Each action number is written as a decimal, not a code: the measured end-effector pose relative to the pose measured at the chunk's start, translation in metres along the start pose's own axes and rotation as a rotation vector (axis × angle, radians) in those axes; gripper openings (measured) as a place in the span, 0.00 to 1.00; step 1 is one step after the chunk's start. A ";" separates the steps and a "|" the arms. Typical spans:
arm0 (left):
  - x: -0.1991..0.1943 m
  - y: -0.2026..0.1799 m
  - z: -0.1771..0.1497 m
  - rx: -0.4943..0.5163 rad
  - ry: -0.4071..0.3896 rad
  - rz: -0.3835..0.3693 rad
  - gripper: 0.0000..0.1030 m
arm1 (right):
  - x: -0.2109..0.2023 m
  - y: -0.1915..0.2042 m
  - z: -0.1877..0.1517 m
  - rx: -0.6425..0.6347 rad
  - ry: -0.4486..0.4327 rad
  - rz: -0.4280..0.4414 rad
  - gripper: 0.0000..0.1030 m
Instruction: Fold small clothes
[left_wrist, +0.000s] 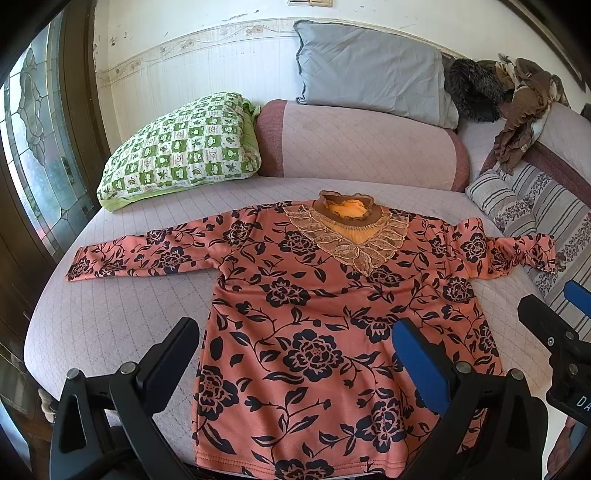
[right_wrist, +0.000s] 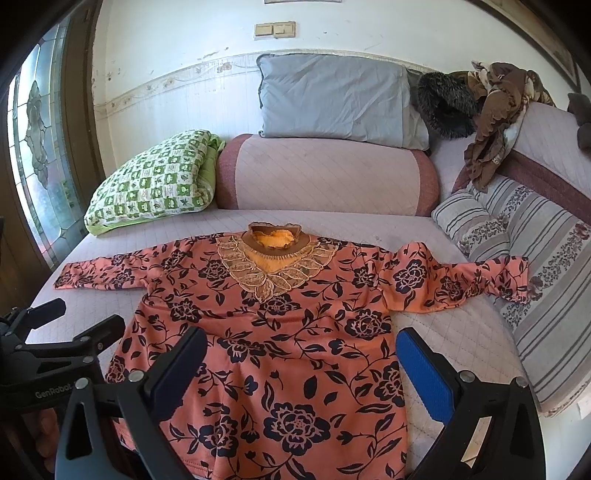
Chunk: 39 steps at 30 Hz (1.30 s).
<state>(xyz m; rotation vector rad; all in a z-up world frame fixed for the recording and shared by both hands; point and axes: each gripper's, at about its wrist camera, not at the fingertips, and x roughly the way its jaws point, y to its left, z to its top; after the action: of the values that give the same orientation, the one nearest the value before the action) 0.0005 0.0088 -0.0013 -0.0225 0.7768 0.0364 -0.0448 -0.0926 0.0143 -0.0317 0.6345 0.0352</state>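
I log one salmon-orange long-sleeved top with a dark navy floral print (left_wrist: 314, 325) lying face up and spread flat on the pale lilac quilted bed cover (left_wrist: 110, 314), collar away from me, hem at the near edge. Open cover lies on both sides of the body panel: a broad bare strip under its stretched sleeve on my left, and a narrower bare strip on my right, bounded by a grey-striped flowered cushion (right_wrist: 476, 225) and the striped side bolster behind it. The cuff of the sleeve on my right touches or overlaps that striped fabric; I cannot tell which. That sleeve is rumpled and bunched near the shoulder; the other lies straight and smooth. Behind the collar, apart from it, sits a pink quilted bolster with maroon ends (left_wrist: 362, 144), with a green-and-white checked pillow (left_wrist: 181, 151) beside it and a grey pillow (left_wrist: 373, 70) on top against the wall. Neckline: brown ruffled collar, orange inner lining, tan lace bib coming to a point on the chest. The hem shows a stitched edge, slightly wavy. My left gripper (left_wrist: 295, 354) hangs over the lower left part of the body panel, jaws spread wide, holding nothing. My right gripper (right_wrist: 301, 365) hangs over the lower right part, jaws likewise wide apart and empty, its blue-padded finger (right_wrist: 424, 373) over bare cover just beside the top's side seam.
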 end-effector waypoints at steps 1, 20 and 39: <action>0.000 0.000 0.000 0.000 0.000 0.001 1.00 | 0.000 0.000 0.000 0.000 -0.001 0.000 1.00; 0.002 0.000 -0.002 -0.004 0.004 0.001 1.00 | 0.002 0.000 -0.002 -0.004 -0.001 -0.020 1.00; 0.048 0.009 -0.012 -0.024 0.111 0.023 1.00 | 0.076 -0.180 -0.018 0.536 0.036 0.081 1.00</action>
<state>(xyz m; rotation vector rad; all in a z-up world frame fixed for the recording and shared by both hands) 0.0259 0.0184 -0.0436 -0.0381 0.8873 0.0664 0.0135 -0.2712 -0.0416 0.5120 0.6650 -0.0576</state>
